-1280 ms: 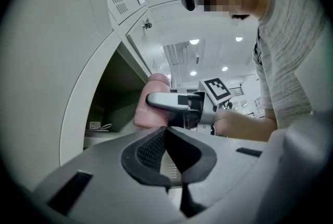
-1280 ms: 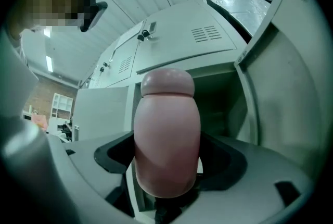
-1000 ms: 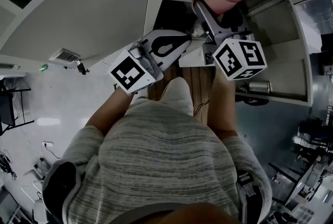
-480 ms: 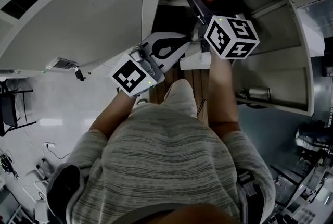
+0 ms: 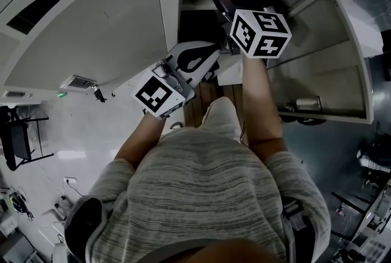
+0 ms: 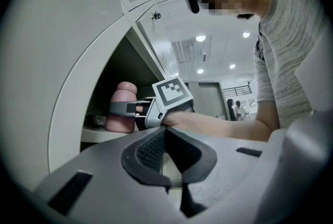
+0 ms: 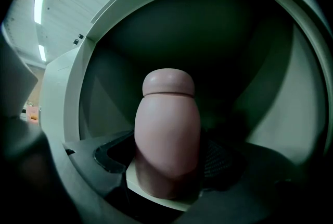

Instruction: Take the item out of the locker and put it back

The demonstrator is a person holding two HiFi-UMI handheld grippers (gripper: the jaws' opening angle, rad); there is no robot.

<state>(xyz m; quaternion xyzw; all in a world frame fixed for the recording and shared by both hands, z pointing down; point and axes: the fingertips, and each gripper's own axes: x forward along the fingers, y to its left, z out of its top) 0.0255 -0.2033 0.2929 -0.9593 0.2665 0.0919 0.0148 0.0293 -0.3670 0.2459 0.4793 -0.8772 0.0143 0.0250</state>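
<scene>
The pink bottle (image 7: 167, 124) is clasped round its lower body by the right gripper (image 7: 165, 163), the jaws spread just to its width; it is held upright inside the open locker compartment (image 7: 223, 46), at the pale shelf (image 7: 130, 176); whether its base is fully seated cannot quite be made out. It should be kept upright, clear of the frame, and let go only once borne by the shelf. The left gripper (image 6: 165, 134) is held outside, jaws pressed together on nothing. One bottle and two grippers are counted.
</scene>
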